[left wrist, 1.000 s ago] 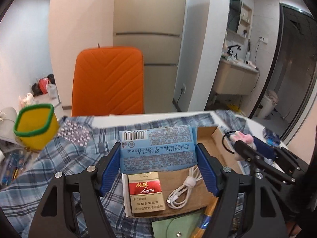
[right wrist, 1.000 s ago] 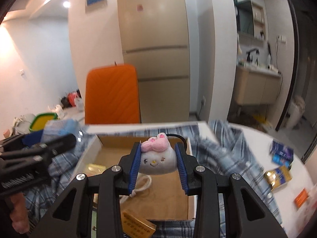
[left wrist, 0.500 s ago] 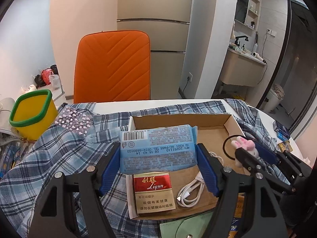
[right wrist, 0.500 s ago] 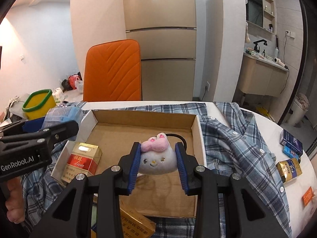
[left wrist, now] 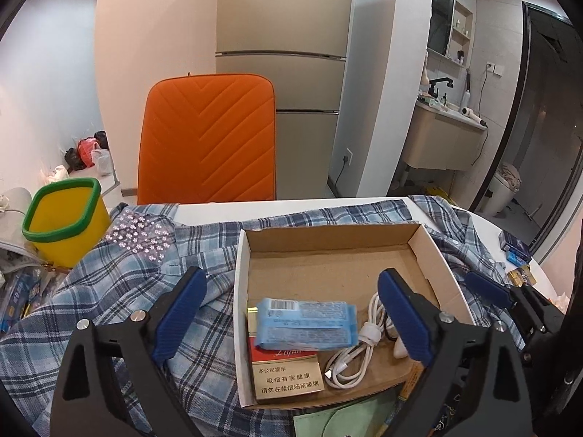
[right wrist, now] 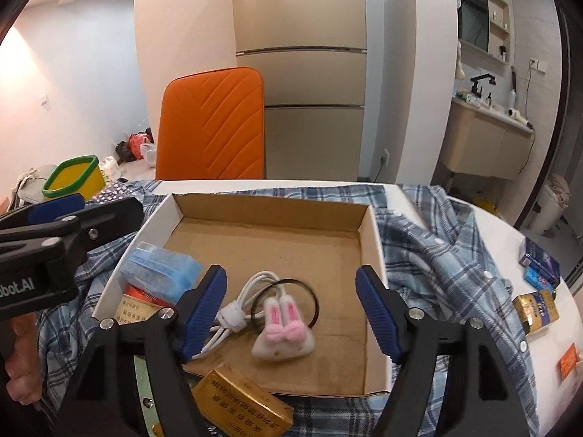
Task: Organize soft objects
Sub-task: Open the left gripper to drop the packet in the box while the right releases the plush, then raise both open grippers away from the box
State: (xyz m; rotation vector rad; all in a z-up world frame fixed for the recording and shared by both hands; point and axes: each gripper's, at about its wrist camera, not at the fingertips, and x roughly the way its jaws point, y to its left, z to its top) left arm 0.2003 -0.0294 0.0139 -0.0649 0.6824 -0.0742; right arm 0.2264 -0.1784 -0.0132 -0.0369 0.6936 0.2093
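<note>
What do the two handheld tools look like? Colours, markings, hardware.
Both are alike. The left tool and the right tool each have black plastic fingers with silver screws near the knuckles and ribbed blue pads on the inner faces. From the right wrist view, the left tool's body carries white lettering ending in "bot.AI". No cables show. A bare hand holds it; no sleeve is in view.

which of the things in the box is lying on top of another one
The blue tissue pack: it lies across the red cigarette pack. The white cable sits on the box floor.
</note>
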